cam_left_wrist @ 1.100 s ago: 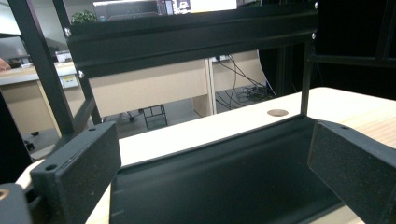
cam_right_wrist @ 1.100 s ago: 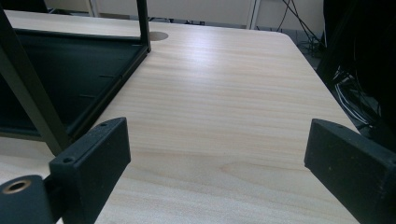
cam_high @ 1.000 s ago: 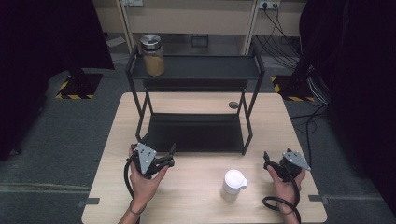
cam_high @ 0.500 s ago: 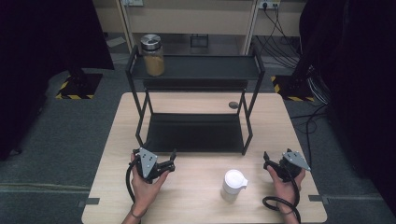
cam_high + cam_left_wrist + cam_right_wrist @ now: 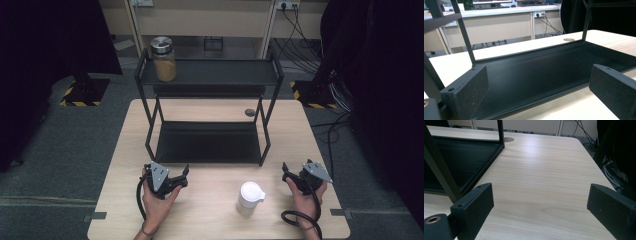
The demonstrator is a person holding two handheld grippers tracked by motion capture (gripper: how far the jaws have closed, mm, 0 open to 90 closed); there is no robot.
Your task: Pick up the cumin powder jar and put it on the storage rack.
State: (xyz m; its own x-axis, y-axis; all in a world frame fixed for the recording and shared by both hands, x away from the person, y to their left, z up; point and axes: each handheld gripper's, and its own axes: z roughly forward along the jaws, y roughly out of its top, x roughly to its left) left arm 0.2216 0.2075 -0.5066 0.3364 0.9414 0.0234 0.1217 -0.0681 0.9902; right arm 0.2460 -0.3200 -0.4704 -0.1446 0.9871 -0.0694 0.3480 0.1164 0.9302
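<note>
A black two-tier metal rack (image 5: 210,75) stands on the wooden table (image 5: 290,135). On its top shelf, at the left end, sits a glass jar (image 5: 163,59) with a metal lid and tan contents. A white lidded cup (image 5: 249,197) stands near the front edge. To the cup's left, my left gripper (image 5: 184,176) is open with nothing between its jaws. In the left gripper view it (image 5: 536,82) faces the rack's lower shelf (image 5: 544,72). On the cup's right, my right gripper (image 5: 286,175) is open too and holds nothing. In the right gripper view it (image 5: 541,197) looks over bare tabletop beside the rack's leg (image 5: 441,175).
A round cable hole (image 5: 249,112) lies in the table behind the rack. Desks, wall sockets and cables (image 5: 300,30) run along the back of the room. Grey carpet surrounds the table, and a dark curtain hangs at the right.
My left gripper has drifted slightly toward the table's near edge. The right gripper, the cup and the jar have stayed put.
</note>
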